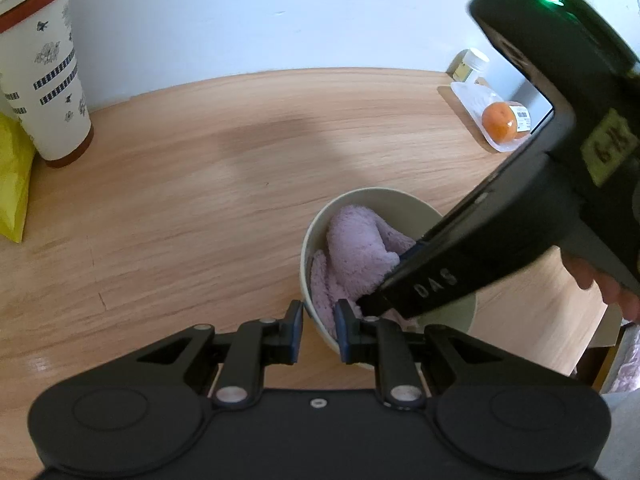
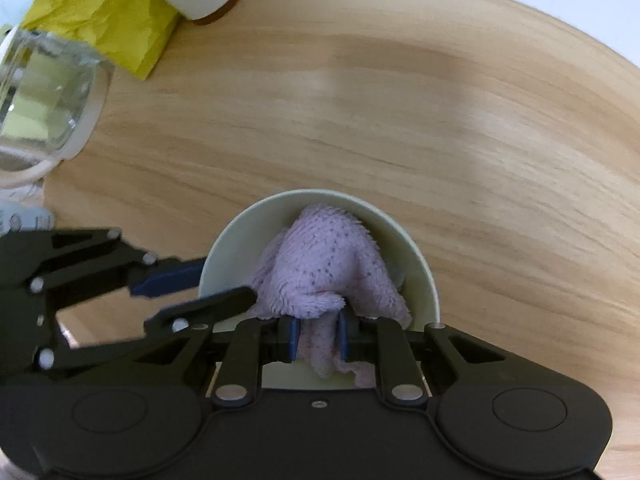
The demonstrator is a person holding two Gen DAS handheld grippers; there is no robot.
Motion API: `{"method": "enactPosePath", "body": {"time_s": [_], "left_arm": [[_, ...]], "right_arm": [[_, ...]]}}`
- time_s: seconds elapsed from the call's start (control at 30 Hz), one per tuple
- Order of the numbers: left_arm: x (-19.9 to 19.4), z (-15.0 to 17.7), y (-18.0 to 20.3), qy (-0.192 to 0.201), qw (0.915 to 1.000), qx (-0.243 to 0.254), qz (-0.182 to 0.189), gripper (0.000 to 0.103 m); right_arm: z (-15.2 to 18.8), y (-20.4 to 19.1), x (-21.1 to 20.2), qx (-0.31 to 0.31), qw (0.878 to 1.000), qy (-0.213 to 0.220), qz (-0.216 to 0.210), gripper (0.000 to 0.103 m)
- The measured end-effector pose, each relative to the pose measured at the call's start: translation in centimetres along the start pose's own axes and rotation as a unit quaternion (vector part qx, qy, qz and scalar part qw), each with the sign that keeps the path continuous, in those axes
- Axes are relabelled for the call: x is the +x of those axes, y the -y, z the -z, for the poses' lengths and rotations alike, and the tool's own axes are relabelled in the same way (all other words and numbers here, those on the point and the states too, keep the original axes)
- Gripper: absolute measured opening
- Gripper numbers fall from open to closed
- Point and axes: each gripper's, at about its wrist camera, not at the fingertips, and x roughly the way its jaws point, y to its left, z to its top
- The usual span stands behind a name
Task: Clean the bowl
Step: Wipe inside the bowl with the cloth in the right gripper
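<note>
Counter (image 2: pixel 440 120): pale bowl (image 2: pixel 240 236) stands near its front edge. Left claw (image 1: pixel 318 330) clamped on the bowl's near-left rim, steadying it. Right claw (image 2: pixel 318 338) pinched on the lilac cloth (image 2: pixel 324 264) inside: wiping in hand. Next: sweep around the wall, bowl held steady. Far left stand tumbler (image 1: pixel 48 76), yellow packet (image 2: pixel 104 16), glass jar (image 2: pixel 44 92); well clear.

A lilac cloth (image 2: pixel 320 268) is pinched between the jaws of the right gripper (image 2: pixel 318 338) inside a pale bowl (image 2: pixel 228 240) at lower centre. The bowl's left rim is clamped by the left gripper (image 2: pixel 200 284). A yellow bag (image 2: pixel 104 20) is seen at upper left on the bench (image 2: pixel 440 120).
</note>
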Motion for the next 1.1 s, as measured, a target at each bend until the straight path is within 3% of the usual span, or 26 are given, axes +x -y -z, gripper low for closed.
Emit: {"method": "enactPosePath", "body": {"time_s": [0.13, 0.33, 0.67, 0.8, 1.0, 1.1], "left_arm": [[-0.2, 0.1, 0.3, 0.002, 1.0, 0.001, -0.004, 0.017], [-0.3, 0.8, 0.4, -0.002, 0.9996, -0.027, 0.003, 0.021], [-0.8, 0.7, 0.8, -0.006, 0.9979, -0.064, 0.001, 0.021], [-0.8, 0.7, 1.1, -0.01, 0.9982, -0.059, -0.007, 0.02], [-0.3, 0.2, 1.1, -0.011, 0.9981, -0.059, -0.012, 0.018], [-0.2, 0.1, 1.0, -0.01, 0.9979, -0.063, -0.011, 0.018]], "right_arm": [[-0.1, 0.1, 0.1, 0.015, 1.0, 0.016, 0.012, 0.018], [1.3, -0.7, -0.7, -0.008, 0.995, 0.094, 0.041, 0.019], [3.4, -0.9, -3.3, -0.035, 0.983, 0.17, 0.056, 0.019], [3.9, 0.0, -4.0, 0.008, 0.986, 0.16, 0.051, 0.019], [3.6, 1.6, -2.8, 0.107, 0.99, 0.093, -0.002, 0.019], [2.9, 2.1, -2.0, 0.133, 0.989, 0.066, 0.004, 0.019]]}}
